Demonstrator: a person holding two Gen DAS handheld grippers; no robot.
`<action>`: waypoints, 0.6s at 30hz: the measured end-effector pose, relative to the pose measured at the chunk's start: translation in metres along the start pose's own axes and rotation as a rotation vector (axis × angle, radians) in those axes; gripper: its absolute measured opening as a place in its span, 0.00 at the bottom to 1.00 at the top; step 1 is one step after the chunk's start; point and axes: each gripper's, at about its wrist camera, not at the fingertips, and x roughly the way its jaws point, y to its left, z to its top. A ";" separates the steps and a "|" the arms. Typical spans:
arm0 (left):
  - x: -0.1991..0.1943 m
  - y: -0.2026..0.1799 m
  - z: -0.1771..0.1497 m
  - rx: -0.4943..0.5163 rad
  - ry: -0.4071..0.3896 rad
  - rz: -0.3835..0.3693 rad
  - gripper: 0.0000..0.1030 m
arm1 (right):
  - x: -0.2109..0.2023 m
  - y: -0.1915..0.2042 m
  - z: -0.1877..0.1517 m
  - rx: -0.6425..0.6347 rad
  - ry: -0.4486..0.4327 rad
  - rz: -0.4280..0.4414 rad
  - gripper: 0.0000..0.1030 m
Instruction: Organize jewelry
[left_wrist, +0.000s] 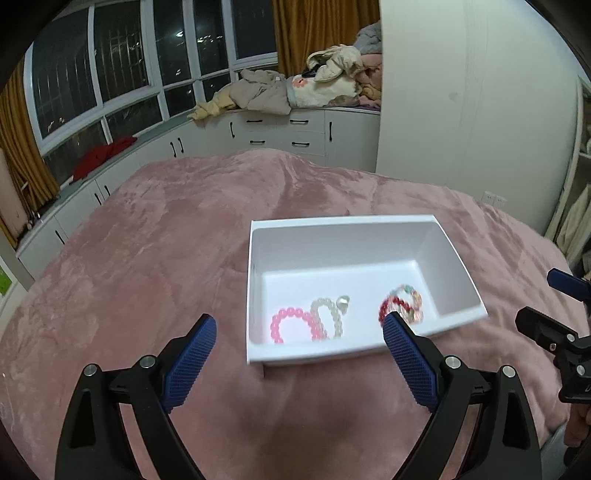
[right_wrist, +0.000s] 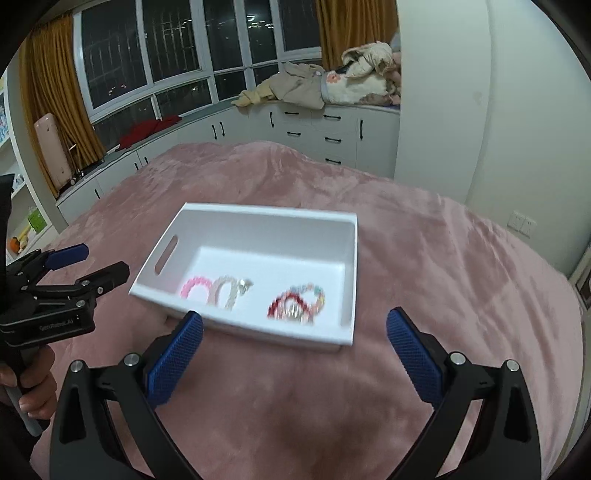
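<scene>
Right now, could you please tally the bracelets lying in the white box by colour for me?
Pink bead bracelet: 1
Translucent white bead bracelet: 1
Dark red bead bracelet: 1
Multicoloured pastel bead bracelet: 1
Total: 4 that can be told apart, all inside the white box; the red and multicoloured ones overlap and are blurred, so another could be hidden there.

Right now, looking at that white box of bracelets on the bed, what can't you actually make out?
- Red and multicolour bracelets, right wrist view: motion blur; how many there are is unclear.
- The same pile, left wrist view: the left gripper's fingers cover its near edge.
- Small clear piece beside the white bracelet: too small to identify.
- White box: the near wall hides the floor just behind it.
</scene>
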 end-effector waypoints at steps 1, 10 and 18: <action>-0.005 -0.003 -0.005 0.009 -0.002 0.005 0.90 | -0.003 -0.002 -0.005 0.009 0.008 -0.002 0.95; -0.027 -0.028 -0.043 0.068 0.004 0.033 0.90 | -0.020 -0.012 -0.043 0.064 0.085 -0.033 0.95; -0.023 -0.038 -0.051 0.081 0.009 0.035 0.90 | -0.026 -0.015 -0.052 0.067 0.094 -0.037 0.95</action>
